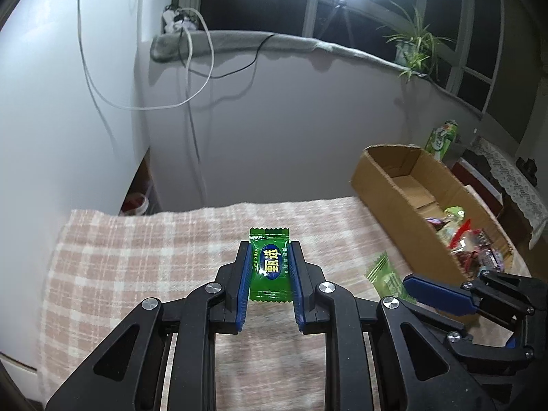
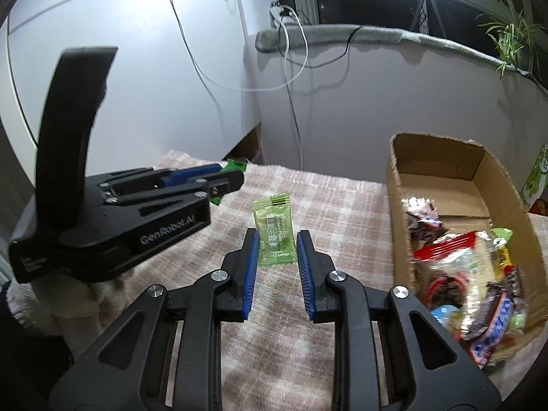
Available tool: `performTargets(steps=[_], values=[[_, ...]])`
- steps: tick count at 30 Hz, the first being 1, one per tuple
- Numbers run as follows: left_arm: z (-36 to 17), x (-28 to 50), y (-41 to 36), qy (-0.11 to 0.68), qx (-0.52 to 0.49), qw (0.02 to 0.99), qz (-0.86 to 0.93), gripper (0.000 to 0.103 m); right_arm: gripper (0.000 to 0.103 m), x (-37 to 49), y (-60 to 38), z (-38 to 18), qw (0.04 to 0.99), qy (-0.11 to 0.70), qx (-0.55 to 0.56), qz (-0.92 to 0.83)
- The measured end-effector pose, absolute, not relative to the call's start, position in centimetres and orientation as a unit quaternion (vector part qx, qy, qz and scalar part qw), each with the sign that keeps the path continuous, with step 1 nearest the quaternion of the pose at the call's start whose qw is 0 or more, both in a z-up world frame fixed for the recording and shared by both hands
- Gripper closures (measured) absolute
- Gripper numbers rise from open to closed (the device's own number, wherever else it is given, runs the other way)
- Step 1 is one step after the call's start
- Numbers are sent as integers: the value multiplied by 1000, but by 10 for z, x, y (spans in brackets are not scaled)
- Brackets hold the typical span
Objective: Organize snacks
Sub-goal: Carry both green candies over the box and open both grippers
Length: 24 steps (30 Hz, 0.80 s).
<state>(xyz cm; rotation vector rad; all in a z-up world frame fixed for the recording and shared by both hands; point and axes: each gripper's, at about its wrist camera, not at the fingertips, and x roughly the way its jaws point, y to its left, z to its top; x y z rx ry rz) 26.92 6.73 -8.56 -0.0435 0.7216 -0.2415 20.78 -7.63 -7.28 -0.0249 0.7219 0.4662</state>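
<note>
Left wrist view: left gripper (image 1: 269, 267) fingers pinch the dark green candy (image 1: 269, 264); the right gripper (image 2: 276, 257) is part-open, straddling the pale green candy (image 2: 275, 231) left of the cardboard box (image 2: 397, 205); closing comes next.

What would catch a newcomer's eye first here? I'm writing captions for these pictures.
Probably the dark green candy between the fingers of the left tongs, bright against the pink checked cloth. Next, the pale green candy lying between the open fingers of the right tongs. To the right stands a cardboard box with mixed snacks inside.

A home room: checked blanket (image 1: 144, 260), windowsill spider plant (image 1: 416, 42), lace-covered furniture (image 1: 513, 178)
</note>
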Motion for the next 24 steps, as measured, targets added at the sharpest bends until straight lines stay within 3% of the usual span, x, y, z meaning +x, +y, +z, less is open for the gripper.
performTargets(steps=[24], values=[[-34,248,-25,300,13,935,-190,84,80,228,-232,-27,935,323,2,149]])
